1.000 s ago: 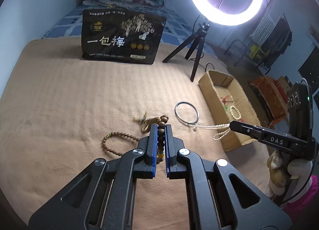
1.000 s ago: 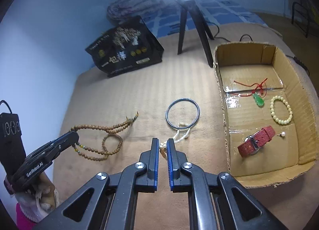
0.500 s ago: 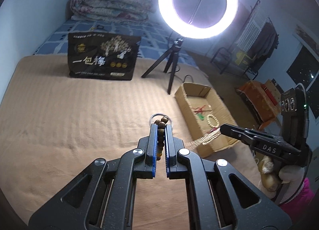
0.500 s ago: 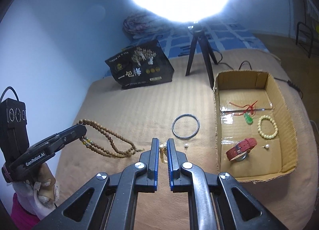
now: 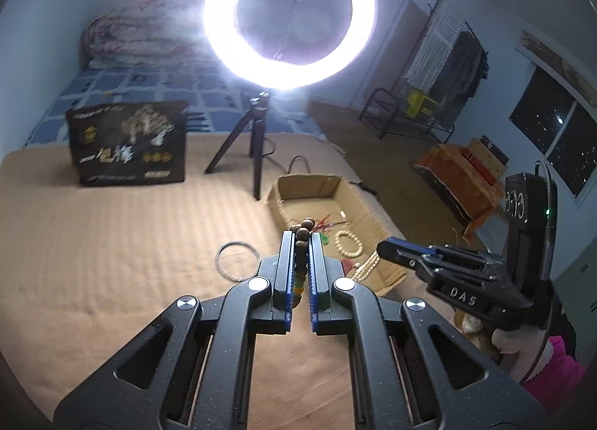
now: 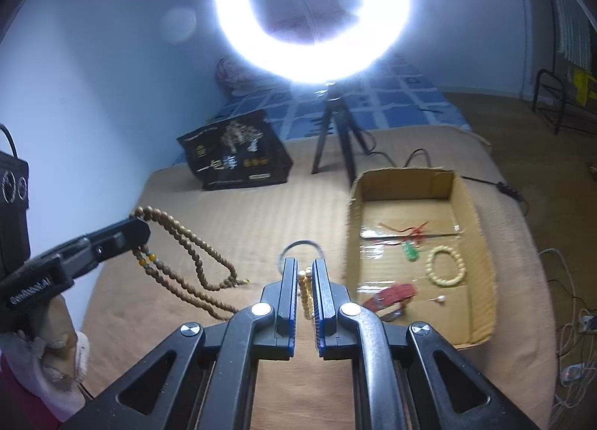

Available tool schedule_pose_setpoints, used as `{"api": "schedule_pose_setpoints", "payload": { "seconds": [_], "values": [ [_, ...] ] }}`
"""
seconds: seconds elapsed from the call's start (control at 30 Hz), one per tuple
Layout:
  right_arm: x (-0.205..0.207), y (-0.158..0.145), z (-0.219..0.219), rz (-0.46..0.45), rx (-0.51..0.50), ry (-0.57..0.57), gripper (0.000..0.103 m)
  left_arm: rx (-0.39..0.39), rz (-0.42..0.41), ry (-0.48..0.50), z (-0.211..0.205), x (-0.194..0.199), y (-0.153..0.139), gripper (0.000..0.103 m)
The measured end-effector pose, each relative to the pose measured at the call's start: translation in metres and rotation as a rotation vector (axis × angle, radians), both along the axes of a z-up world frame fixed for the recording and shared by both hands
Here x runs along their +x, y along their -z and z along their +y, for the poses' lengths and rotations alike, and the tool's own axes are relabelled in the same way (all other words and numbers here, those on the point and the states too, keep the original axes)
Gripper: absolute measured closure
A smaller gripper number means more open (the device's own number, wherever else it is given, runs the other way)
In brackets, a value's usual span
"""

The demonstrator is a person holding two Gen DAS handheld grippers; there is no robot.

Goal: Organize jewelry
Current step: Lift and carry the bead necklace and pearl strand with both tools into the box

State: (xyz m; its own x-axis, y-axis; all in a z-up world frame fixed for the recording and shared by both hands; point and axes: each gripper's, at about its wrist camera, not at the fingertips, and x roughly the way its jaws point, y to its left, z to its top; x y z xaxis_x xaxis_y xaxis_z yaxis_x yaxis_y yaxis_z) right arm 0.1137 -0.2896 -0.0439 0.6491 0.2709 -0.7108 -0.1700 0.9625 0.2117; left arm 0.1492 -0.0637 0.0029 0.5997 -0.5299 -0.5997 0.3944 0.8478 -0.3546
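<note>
— Left tool is clamped on the brown bead necklace, tilted downward above the bed; the strand droops to the blanket.

— And the right tool?

— Closed on the pearl strand, angled down just left of the cardboard box.

— What's around?

— A metal bangle lies on the bed beside the box. Farther off stand a ring light and a black bag.
</note>
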Motion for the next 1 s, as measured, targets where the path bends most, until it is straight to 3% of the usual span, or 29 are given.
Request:
{"api": "schedule_pose_setpoints", "payload": {
  "seconds": [0.6, 1.0],
  "values": [
    [0.005, -0.004, -0.077, -0.005, -0.045, 0.114, 0.098, 0.005, -0.069, 0.095, -0.101, 0.055, -0.031, 0.099],
    [0.019, 0.015, -0.103, 0.045, -0.049, 0.135, 0.098, 0.058, -0.033, 0.106, -0.147, 0.091, 0.003, 0.099]
  ]
}}
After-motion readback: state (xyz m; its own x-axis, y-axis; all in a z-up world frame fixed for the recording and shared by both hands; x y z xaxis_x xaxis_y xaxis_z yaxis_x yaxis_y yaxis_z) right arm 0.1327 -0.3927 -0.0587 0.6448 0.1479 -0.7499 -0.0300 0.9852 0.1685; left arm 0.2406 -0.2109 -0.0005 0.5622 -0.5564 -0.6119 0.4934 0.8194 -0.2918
